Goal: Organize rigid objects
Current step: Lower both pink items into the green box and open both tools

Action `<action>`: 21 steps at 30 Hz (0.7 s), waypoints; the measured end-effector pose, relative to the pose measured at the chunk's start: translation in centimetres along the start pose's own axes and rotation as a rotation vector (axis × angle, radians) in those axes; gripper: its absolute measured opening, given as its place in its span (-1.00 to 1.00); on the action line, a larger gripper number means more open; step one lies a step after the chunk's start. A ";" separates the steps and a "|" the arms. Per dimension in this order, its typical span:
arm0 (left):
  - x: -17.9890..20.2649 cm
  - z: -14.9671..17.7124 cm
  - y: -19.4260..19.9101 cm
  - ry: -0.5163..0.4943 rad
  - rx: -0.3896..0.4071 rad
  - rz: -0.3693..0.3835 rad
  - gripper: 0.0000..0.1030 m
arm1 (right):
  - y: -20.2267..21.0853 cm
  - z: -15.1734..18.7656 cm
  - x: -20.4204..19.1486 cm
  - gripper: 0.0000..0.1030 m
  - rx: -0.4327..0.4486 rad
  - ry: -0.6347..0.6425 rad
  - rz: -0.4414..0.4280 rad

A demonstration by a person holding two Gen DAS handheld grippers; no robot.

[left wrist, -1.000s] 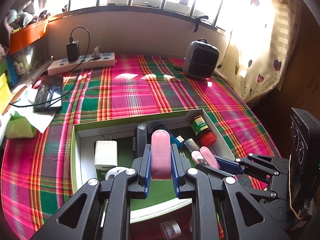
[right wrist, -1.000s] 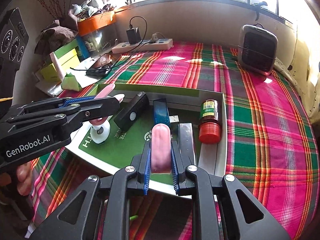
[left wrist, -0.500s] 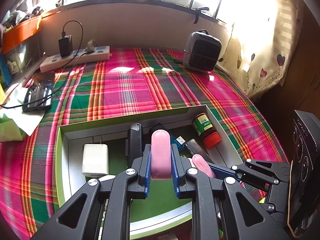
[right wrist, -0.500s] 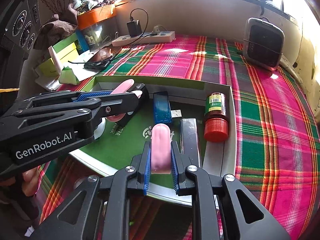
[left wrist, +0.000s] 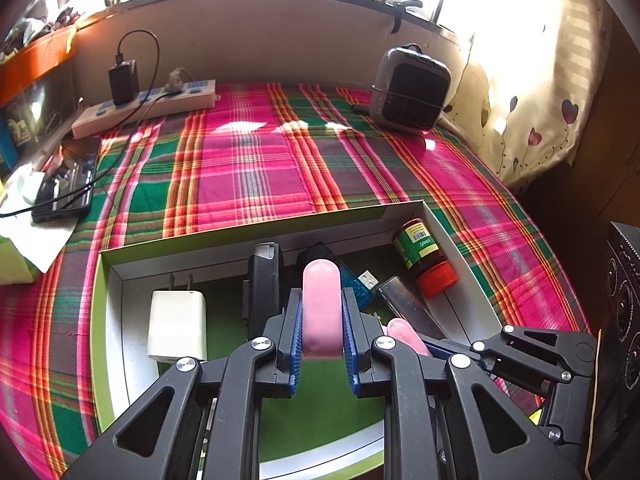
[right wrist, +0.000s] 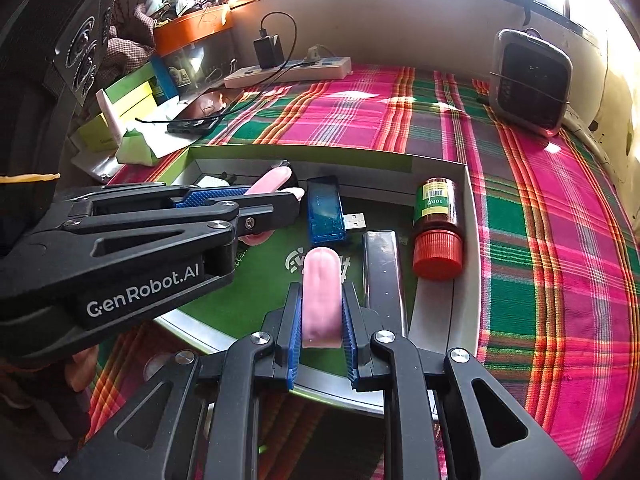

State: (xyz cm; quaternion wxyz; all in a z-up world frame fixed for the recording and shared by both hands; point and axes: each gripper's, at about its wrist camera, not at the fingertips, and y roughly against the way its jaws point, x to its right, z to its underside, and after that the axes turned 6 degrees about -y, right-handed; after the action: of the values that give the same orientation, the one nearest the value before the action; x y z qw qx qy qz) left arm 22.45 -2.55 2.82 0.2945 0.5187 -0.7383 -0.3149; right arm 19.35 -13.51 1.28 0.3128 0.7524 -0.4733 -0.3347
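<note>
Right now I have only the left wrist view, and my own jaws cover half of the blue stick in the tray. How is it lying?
Observer: In the right wrist view the blue stick lies flat on the floor of the tray, with its metal plug pointing toward the bottle.
Operator: Is anything on the floor just in front of my jaws?
Observer: Only a white logo printed on the green floor, no loose item there.
Operator: How far does the silver bar run toward me?
Observer: The silver bar runs almost to the tray's near rim, right beside the right gripper, whose jaws are shut.
</note>
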 end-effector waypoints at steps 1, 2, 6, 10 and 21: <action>0.0 0.0 -0.1 0.000 -0.003 -0.002 -0.67 | 0.0 0.0 0.0 -0.63 0.000 -0.001 0.002; -0.1 0.1 -0.2 -0.001 -0.004 -0.001 -0.67 | 0.0 0.0 0.1 -0.63 0.000 -0.001 0.002; -0.3 0.1 -0.6 0.005 -0.009 -0.004 -0.67 | -0.1 0.0 0.1 -0.63 -0.001 0.001 0.004; -0.2 0.0 -0.7 0.000 -0.009 -0.011 -0.67 | -0.1 0.0 0.1 -0.63 -0.002 -0.002 0.006; -0.1 -0.2 -0.8 0.009 -0.008 -0.011 -0.67 | 0.0 0.0 -0.1 -0.63 0.004 0.012 0.018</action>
State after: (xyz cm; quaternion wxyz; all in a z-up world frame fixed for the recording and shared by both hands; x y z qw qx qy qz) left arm 23.10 -2.71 2.27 0.2982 0.5231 -0.7326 -0.3172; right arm 19.37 -13.44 1.31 0.3170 0.7506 -0.4790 -0.3265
